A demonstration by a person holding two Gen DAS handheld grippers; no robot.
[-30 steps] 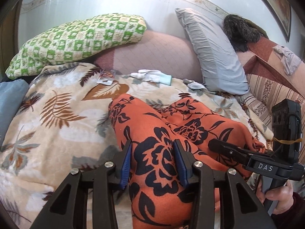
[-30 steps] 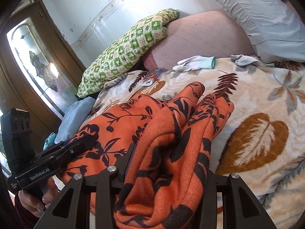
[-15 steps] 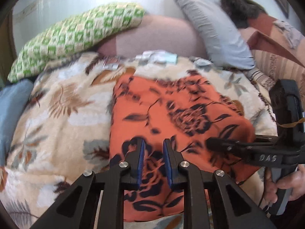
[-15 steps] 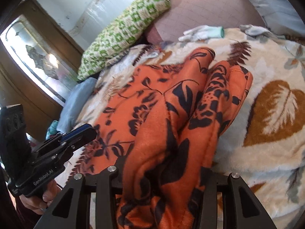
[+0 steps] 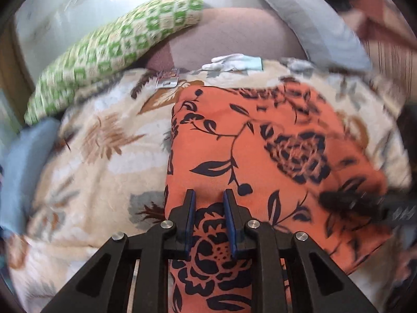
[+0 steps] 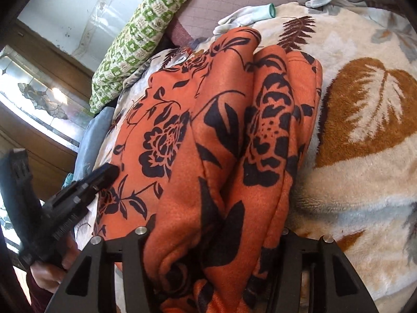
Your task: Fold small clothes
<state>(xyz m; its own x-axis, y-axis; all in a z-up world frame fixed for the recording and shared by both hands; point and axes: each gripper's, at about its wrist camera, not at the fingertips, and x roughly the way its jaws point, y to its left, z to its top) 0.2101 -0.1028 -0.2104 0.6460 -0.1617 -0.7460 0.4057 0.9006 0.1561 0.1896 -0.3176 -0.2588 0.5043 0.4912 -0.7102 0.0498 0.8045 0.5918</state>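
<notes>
An orange garment with black flowers (image 5: pixel 260 143) lies spread on a leaf-print blanket (image 5: pixel 104 156). My left gripper (image 5: pixel 209 195) sits at its near left edge, blue pads narrow, shut on a thin fold of the cloth. In the right wrist view it shows black at the left (image 6: pixel 104 172), held by a hand (image 6: pixel 49 274). My right gripper (image 6: pixel 212 232) holds a thick bunched roll of the garment (image 6: pixel 221 130). Its jaws are opening, and the roll fills the gap and hides the fingertips. From the left wrist it is a dark blur (image 5: pixel 338 200).
A green checked pillow (image 5: pixel 117 52) and a grey pillow (image 5: pixel 312 20) lean on the pink headboard behind. White gloves (image 5: pixel 232 61) lie at the blanket's far edge. Blue cloth (image 5: pixel 23 169) lies at the left. A wooden frame with patterned glass (image 6: pixel 39 96) stands beyond the bed.
Both grippers have sunk toward the bed. The garment went from a raised bunch to lying spread flat. The left jaws narrowed on the cloth; the right jaws widened.
</notes>
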